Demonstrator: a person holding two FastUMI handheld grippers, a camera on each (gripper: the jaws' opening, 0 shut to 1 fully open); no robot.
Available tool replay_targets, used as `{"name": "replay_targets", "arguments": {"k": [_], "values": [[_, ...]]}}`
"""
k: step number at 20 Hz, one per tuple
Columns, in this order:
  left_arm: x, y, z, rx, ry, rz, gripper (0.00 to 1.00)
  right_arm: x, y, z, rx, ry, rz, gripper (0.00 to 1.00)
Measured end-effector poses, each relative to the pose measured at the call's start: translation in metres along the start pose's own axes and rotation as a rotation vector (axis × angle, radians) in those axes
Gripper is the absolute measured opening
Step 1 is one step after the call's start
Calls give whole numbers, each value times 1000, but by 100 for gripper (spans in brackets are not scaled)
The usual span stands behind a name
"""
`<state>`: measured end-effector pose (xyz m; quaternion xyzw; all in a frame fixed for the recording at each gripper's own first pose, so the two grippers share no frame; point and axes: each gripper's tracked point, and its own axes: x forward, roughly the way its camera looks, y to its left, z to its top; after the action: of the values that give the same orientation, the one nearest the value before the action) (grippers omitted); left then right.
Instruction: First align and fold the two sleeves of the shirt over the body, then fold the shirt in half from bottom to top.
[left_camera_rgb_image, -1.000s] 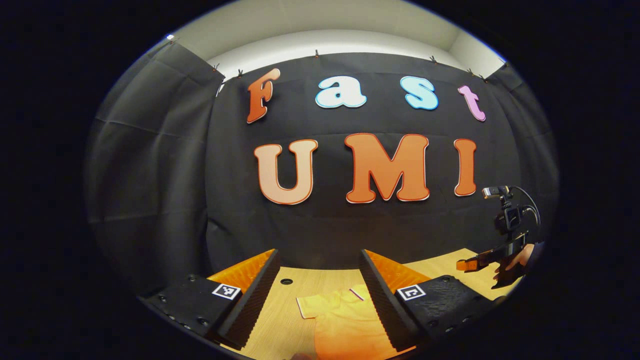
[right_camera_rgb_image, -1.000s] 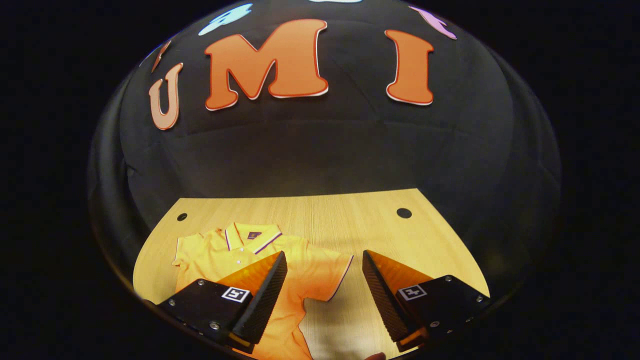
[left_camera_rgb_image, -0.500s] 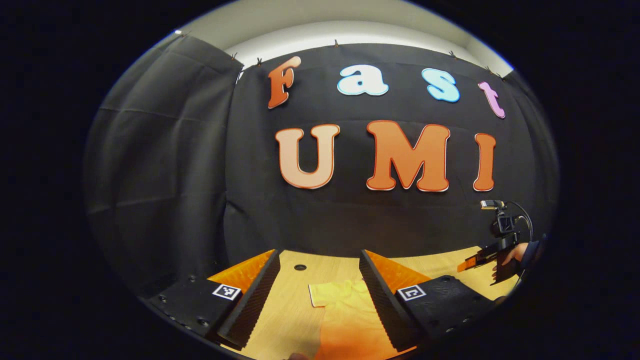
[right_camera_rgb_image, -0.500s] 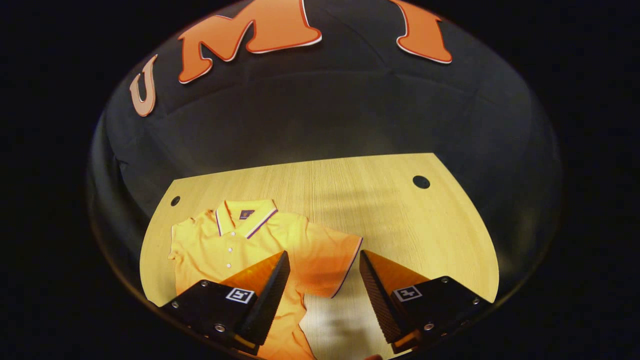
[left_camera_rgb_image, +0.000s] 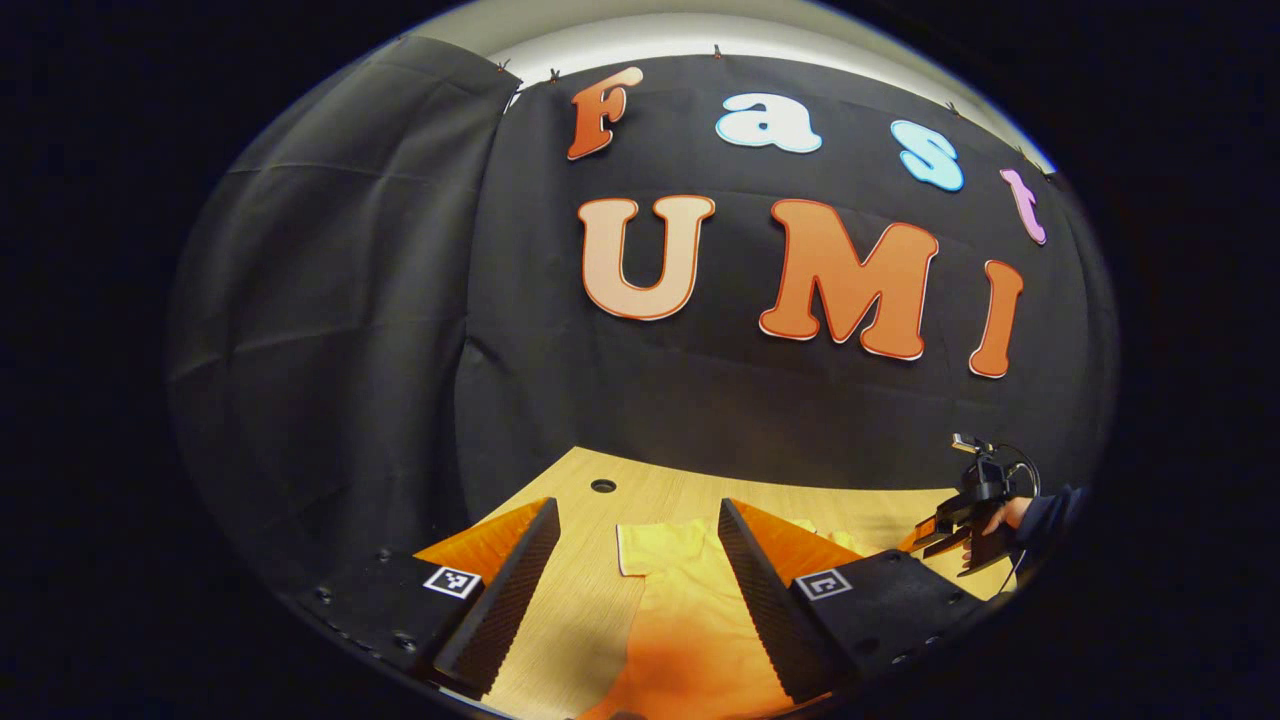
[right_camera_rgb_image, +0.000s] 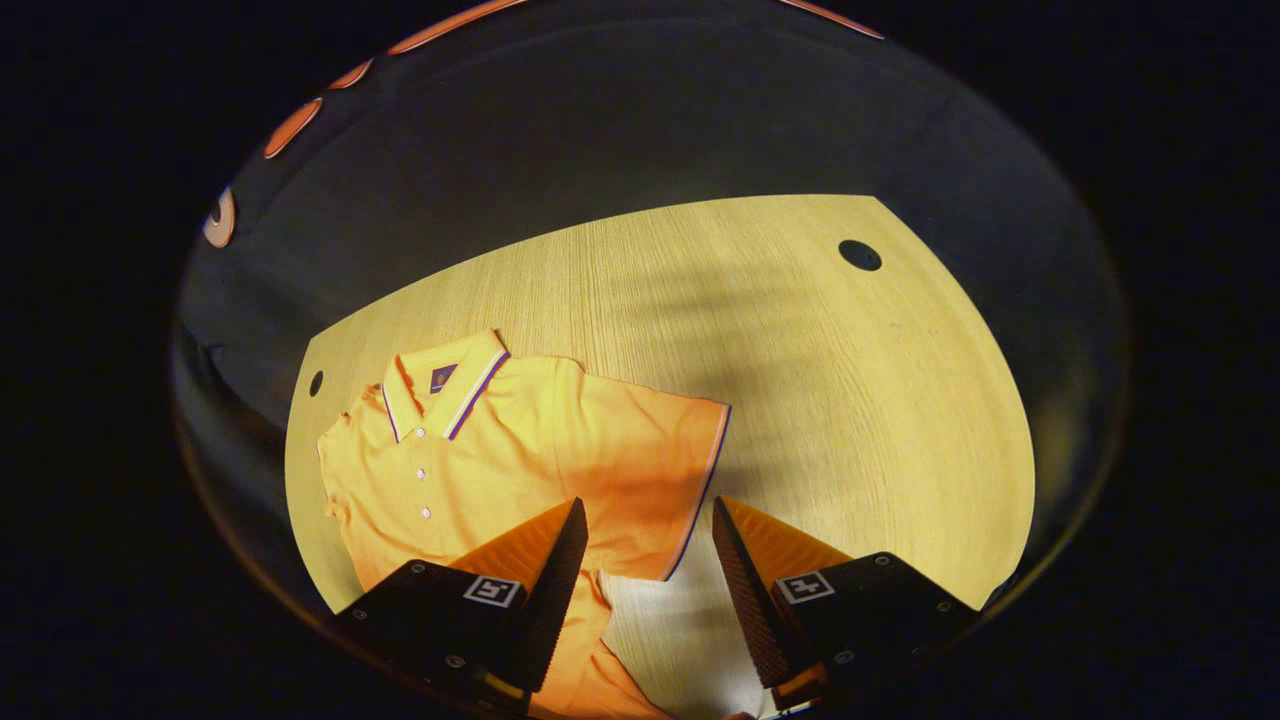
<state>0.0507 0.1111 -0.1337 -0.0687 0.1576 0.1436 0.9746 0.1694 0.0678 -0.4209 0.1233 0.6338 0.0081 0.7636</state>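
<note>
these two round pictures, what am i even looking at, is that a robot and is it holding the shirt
No robot: a person holds a two-finger gripper in each hand, and each gripper carries a fisheye camera looking along its own fingers. The left gripper view shows the left gripper open above one sleeve, with the other gripper and the hand holding it far off. The right gripper view shows the right gripper open over the shirt's other sleeve. An orange polo shirt lies flat on a wooden table. Nothing is held.

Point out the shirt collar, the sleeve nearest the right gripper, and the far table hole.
collar (right_camera_rgb_image: 448, 385): right gripper view, striped band.
sleeve (right_camera_rgb_image: 660, 470): right gripper view, middle of the cloth.
table hole (right_camera_rgb_image: 860, 255): right gripper view, its centre.
</note>
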Motion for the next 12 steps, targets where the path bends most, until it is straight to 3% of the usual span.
{"name": "replay_targets", "arguments": {"k": [1,2,9,11,12], "values": [[1,-1,-2,-10,9,-9,98,7,-1,-1,-1,21,-5,70],[4,-1,-6,-12,26,-8,98,13,-3,-2,-3,48,-17,77],[17,2,-21,-38,85,4,98,51,-14,-13,81,167,-51,75],[19,6,-22,-37,89,14,98,59,-14,-17,94,198,-60,57],[22,7,-24,-38,93,13,98,62,-16,-18,79,203,-78,52]]}}
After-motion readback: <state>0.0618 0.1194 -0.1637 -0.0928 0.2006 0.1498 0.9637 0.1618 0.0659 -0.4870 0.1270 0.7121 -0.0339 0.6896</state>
